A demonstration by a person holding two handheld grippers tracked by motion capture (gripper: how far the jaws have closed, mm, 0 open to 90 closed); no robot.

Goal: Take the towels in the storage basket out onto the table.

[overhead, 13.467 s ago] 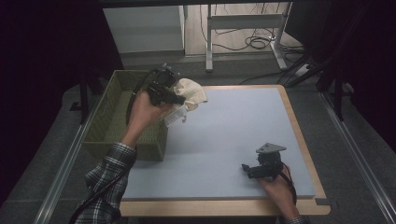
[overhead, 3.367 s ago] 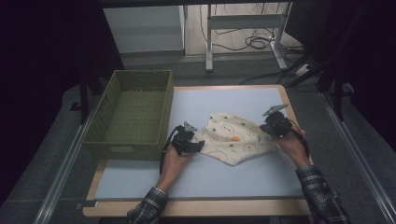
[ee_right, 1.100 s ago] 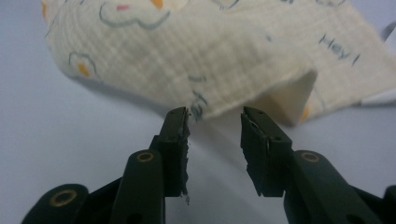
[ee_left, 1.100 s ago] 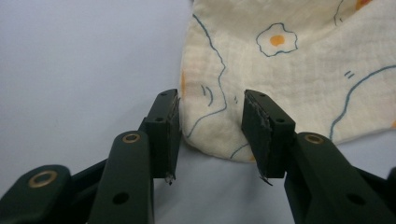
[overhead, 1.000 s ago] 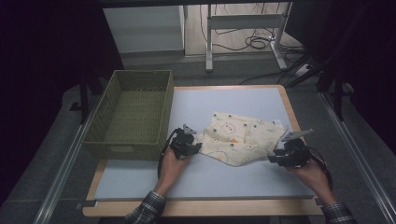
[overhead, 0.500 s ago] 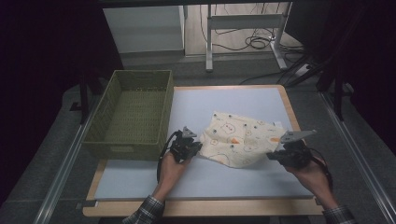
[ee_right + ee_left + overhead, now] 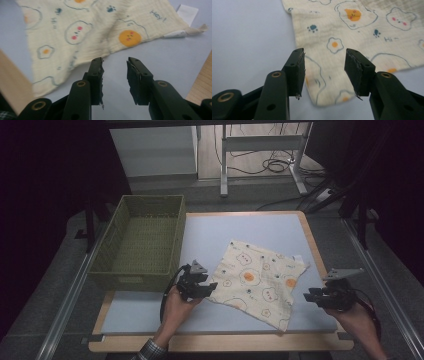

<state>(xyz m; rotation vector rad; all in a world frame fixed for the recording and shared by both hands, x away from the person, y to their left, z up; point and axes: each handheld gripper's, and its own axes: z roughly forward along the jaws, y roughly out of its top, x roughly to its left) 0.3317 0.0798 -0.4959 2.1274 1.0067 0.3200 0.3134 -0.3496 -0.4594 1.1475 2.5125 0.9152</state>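
Evidently the patterned cloth (image 7: 257,282) lies spread flat on the blue table (image 7: 240,230) beside the green basket (image 7: 142,240) because both the left gripper (image 7: 210,286) and right gripper (image 7: 309,296) have just been opening, jaws parted, gripping nothing.

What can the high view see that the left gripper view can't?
The high view alone takes in the green basket, the right gripper and the person's hands. The left gripper view alone gives a close look at its own open jaws, with a corner of the printed cloth lying on the table past them, unpinched, and its paw prints. Both show the cloth and the blue table top.
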